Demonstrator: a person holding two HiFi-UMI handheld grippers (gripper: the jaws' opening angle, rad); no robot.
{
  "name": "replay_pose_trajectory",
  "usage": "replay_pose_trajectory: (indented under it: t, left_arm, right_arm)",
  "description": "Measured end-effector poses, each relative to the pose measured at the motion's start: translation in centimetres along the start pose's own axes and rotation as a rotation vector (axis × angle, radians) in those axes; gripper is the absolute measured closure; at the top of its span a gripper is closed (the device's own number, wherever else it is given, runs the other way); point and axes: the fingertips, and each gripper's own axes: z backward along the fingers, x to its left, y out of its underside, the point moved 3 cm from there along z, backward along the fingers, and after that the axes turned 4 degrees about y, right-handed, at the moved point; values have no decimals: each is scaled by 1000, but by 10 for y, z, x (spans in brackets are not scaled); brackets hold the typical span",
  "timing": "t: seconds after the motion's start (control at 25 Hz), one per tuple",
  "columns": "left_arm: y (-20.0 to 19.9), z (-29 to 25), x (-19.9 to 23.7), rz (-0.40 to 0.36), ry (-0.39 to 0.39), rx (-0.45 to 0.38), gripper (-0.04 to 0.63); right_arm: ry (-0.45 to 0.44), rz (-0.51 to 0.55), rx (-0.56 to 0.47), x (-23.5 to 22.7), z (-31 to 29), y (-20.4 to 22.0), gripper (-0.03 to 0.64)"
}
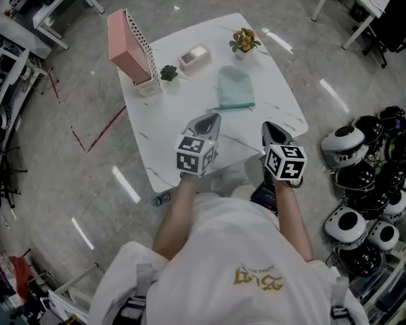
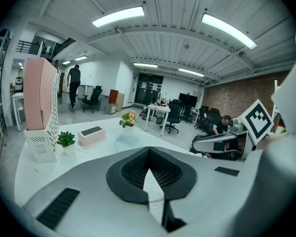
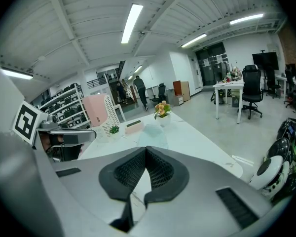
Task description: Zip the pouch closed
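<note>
Where the pale teal soft fabric pouch lies flat on the white marble-look square counter, every other place is reckoned from it.

- Pouch: rounded end away from the person, and a straight, darker edge toward the person. That edge is probably the zip line. Whether it is open or closed is too small to tell.
- Left tongs: on the person's side of the pouch, a little to its left and apart from it. The jaws are pressed together with nothing between them.
- Right tongs: on the person's side of the pouch, to its right and apart from it. The jaws are pressed together and empty.
- Tall pink file holder with a white perforated side: well to the pouch's left.
- Small green potted plant: left of the pouch, between it and the holder.
- Pale pink rectangular box: beyond the pouch, to its left.
- Little pot of orange flowers: just beyond the pouch.

Stage: the layout fits a pouch waiting to be zipped, and equally one already zipped with the tongs clear of it.

Handling, as a judgement:
- The cloth looks limp, so any pull on a slider would drag the whole pouch.
- One pair of tongs should pin the fabric at the zip's end.
- The other should pinch the tab at its very tips.
- The pull should run low along the zip line rather than upward.
</note>
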Motion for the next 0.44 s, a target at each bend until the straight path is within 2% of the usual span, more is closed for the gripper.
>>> replay_pose_trajectory:
  t: [0.44]
  left_arm:
    - [6, 2, -5, 5, -3, 6, 578]
  right_arm:
    - [-6, -7, 3, -1, 7, 6, 604]
